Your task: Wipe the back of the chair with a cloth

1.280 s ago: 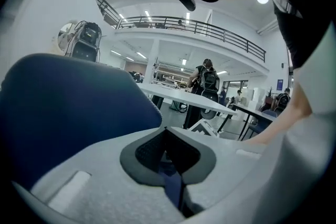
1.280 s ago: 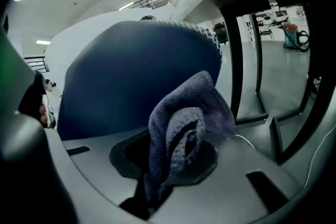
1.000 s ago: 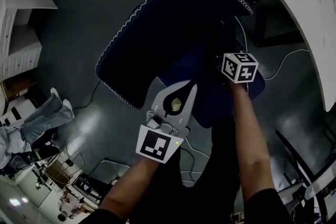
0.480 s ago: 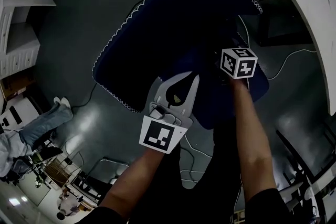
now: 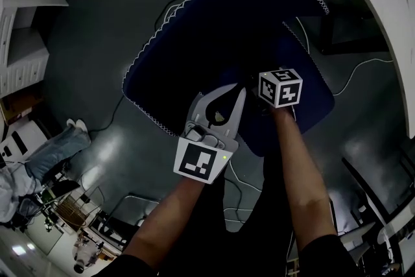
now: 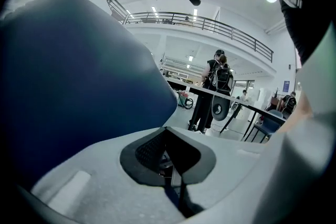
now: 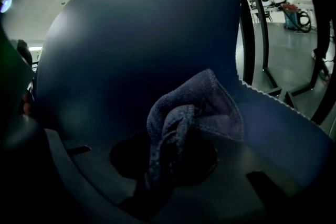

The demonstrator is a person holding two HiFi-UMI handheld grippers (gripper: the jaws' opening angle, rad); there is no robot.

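Between our right gripper's [image 7: 168, 157] clenched jaws sits the cloth [image 7: 197, 110], a bunched grey-blue terry rag with a stitched hem, its loose fold seemingly touching the chair back [image 7: 131, 34] just ahead. Our left gripper's [image 6: 168, 134] jaws are closed on nothing, beside that smooth, dark-blue padded panel. Wiping looks underway, but we judge most of the surface is left to do.

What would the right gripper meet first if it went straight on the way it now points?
The back of the blue chair. The right gripper is shut on a bunched cloth, which leads and would press onto that surface first. It looks very near, maybe already touching; depth is unclear.
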